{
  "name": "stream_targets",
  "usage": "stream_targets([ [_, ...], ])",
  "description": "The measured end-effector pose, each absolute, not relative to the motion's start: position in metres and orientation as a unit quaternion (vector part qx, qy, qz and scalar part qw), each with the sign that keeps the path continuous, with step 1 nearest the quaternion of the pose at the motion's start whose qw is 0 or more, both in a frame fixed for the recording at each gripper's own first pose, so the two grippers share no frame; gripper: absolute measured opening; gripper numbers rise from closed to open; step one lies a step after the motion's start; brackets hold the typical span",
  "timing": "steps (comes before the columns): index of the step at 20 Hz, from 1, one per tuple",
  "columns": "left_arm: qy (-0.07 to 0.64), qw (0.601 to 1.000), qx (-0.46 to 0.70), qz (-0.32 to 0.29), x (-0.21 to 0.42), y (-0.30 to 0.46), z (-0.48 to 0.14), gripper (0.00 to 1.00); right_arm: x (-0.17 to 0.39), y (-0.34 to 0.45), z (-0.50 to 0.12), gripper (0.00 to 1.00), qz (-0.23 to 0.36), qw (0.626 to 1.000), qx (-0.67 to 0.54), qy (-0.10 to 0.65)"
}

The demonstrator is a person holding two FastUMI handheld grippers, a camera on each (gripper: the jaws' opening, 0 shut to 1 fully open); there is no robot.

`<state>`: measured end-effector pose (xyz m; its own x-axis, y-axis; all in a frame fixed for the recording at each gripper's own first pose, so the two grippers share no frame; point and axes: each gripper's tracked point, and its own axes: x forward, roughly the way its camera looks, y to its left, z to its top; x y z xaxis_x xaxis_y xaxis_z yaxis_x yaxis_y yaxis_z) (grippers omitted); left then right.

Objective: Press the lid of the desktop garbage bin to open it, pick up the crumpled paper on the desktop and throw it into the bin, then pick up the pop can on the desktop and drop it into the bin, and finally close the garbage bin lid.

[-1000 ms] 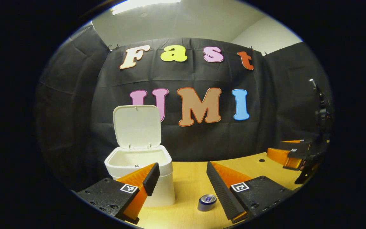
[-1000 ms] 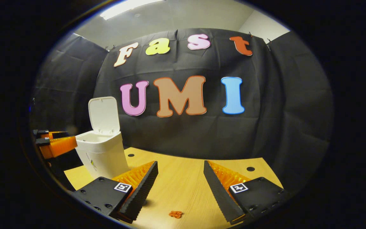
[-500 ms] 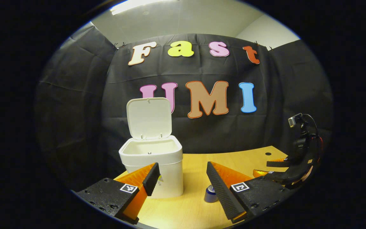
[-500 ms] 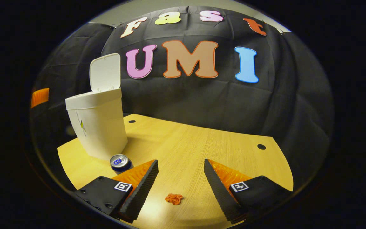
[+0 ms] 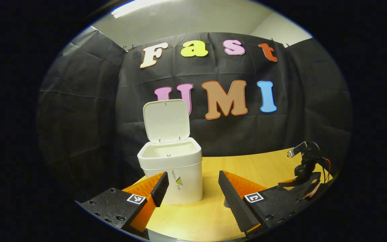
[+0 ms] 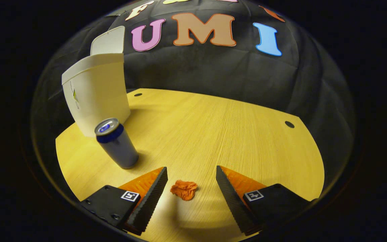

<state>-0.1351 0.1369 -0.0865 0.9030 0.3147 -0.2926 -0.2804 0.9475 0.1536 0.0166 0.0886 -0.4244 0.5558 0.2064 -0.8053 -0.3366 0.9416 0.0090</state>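
Straddling the crumpled paper, my right gripper hangs low over the desktop with its fingers spread wide and the orange wad lying between them, touching neither; I hold it so that one closing stroke can take the paper from both sides. Beside and beyond it the pop can stands upright, just in front of the garbage bin, near enough to be the second pick. My left gripper is also spread and holds nothing; I keep it back, facing the garbage bin, so that it leaves the path to the mouth free. Standing upright on its hinge, the lid leaves the bin's mouth open to a drop from above. At the right edge of the left gripper view the right gripper appears low over the desk; I judge the paper pick to be the step in hand, with the can and the lid closing still to come.
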Motion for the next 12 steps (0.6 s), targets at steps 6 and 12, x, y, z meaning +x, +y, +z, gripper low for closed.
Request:
stream_targets([
  [6, 0.165, 0.972, 0.059, 0.155, -0.141, 0.136, -0.087, 0.91, -0.003, 0.09, -0.46, 0.98, 0.168, 0.852, -0.092, 0.487],
  [12, 0.167, 0.973, 0.059, 0.146, -0.138, 0.132, -0.09, 0.91, -0.002, 0.096, -0.464, 0.64, 0.19, 0.851, -0.072, 0.483],
])
